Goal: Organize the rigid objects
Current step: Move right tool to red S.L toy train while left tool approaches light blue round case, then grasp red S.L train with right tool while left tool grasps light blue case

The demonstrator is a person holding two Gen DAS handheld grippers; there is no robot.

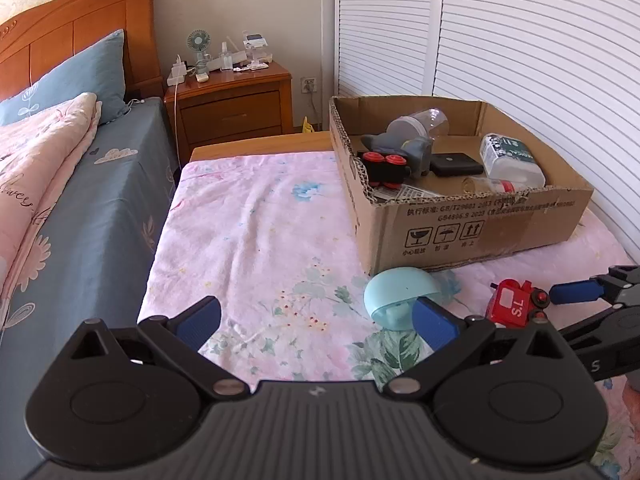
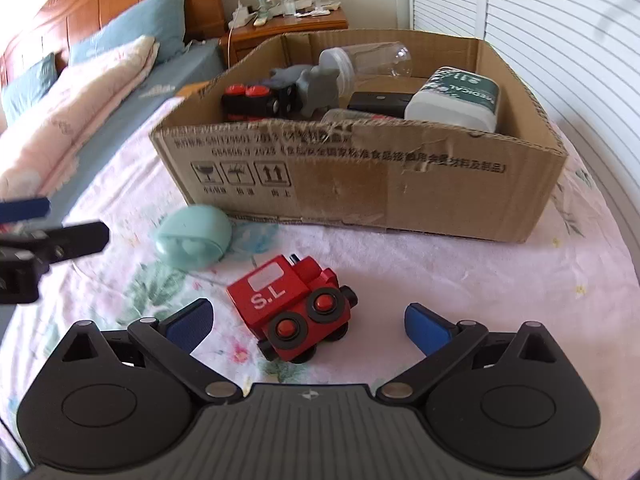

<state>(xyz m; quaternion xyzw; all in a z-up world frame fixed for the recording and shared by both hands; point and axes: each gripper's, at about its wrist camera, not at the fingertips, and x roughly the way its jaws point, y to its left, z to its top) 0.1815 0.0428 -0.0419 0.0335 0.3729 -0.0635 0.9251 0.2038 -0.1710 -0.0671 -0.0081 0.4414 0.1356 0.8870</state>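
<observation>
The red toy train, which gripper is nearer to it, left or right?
Right. The right gripper is open with its fingers either side of the red toy train; the left gripper sits off to the train's left, nearer the teal case.

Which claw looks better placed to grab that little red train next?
The right claw: it is open with the red train lying between its fingers. The left claw, also open, points at bare sheet, with the train off to its right.

Nightstand (image 1: 236,108) beside bed (image 1: 80,184); louvered doors (image 1: 520,40) behind.
</observation>
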